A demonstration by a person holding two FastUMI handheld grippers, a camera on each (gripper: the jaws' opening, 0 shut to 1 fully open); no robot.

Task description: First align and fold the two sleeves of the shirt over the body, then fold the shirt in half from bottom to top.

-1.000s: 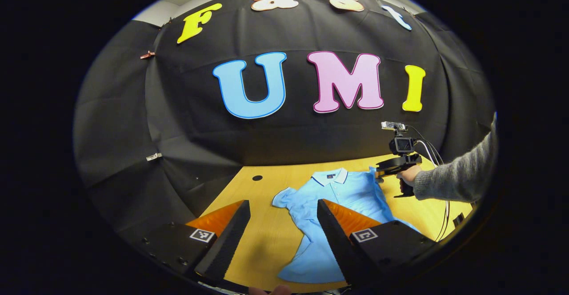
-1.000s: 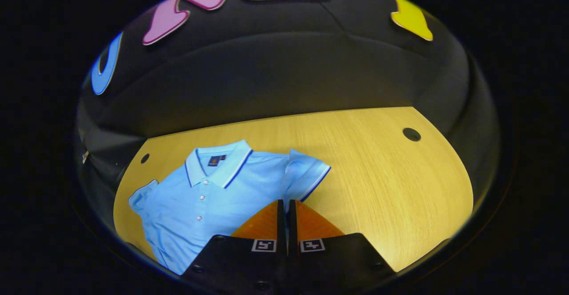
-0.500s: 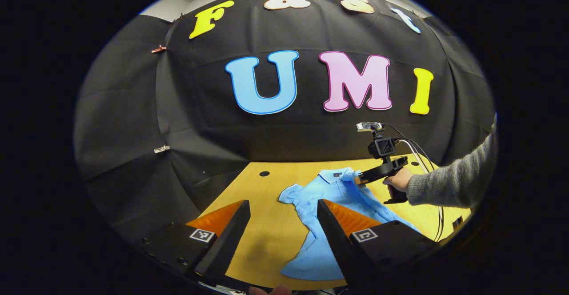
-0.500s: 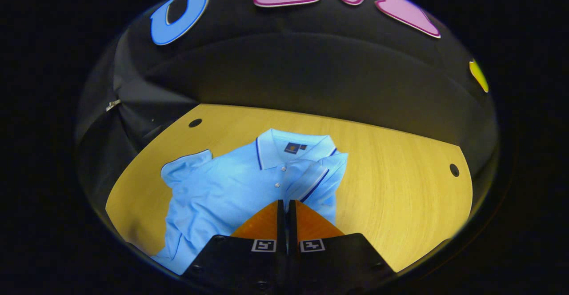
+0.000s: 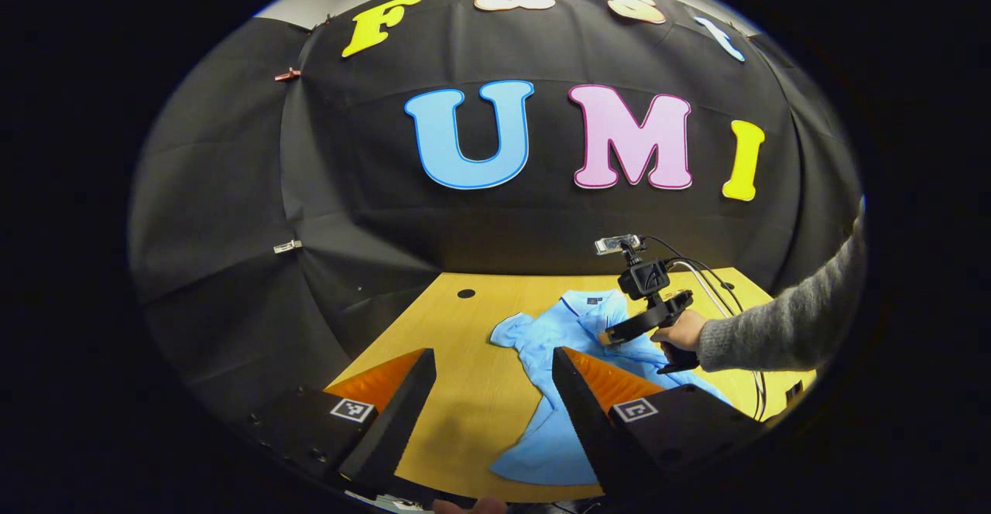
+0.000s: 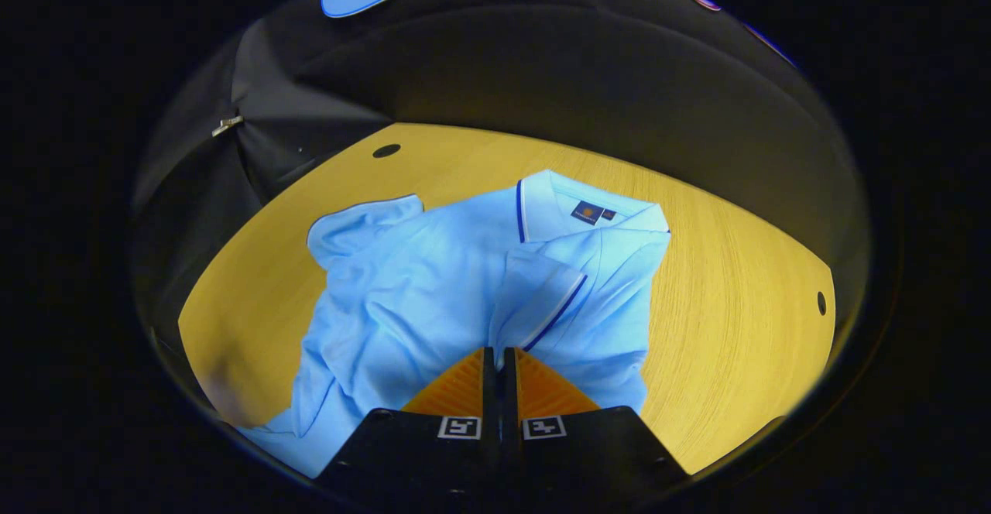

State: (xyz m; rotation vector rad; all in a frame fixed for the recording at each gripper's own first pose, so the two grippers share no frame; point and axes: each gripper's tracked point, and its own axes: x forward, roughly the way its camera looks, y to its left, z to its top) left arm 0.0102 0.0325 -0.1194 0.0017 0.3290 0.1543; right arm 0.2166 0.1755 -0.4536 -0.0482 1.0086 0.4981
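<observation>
2 grippers: right gripper (image 6: 498, 353) pinches sleeve (image 6: 542, 309); left gripper (image 5: 494, 375) gapes.

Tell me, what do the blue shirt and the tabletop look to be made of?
Shirt: soft matte knit, likely cotton polo fabric; it creases and drapes limply, with a ribbed striped sleeve cuff.
Tabletop: wood or wood-look laminate; fine straight grain, smooth low sheen, hard to tell which.

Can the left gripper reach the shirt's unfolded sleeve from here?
Probably yes. The left gripper is open, bare table lies between it and the unfolded sleeve, and the right gripper works farther over.
</observation>
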